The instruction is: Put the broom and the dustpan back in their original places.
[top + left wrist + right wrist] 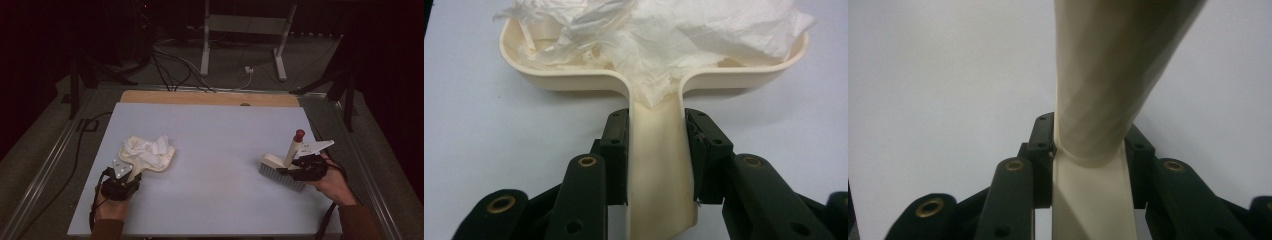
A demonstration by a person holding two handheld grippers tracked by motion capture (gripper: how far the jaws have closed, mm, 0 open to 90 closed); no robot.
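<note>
So the left gripper (656,155) is clamped on the handle of the cream dustpan (162,162), jaws pressed against both sides of it, and the pan sits flat on the tabletop (215,200) over at the left with the crumpled tissue (145,146) already piled inside. The right gripper (1088,150) is closed around the handle of the little brush (280,170), which stands on its bristles at the right side, well apart from the pan, red-tipped handle (298,135) angled up.

Looks to me like the sweeping part is basically done, since the paper's in the pan and I can't see any stray bits on the surface. If the next thing is lifting the pan away, my advice: keep it level or tip the mouth slightly up, because that tissue is heaped above the rim and is light enough to slide off. Go slow, no jerks. Keep the brush parked where it is unless something falls out.
</note>
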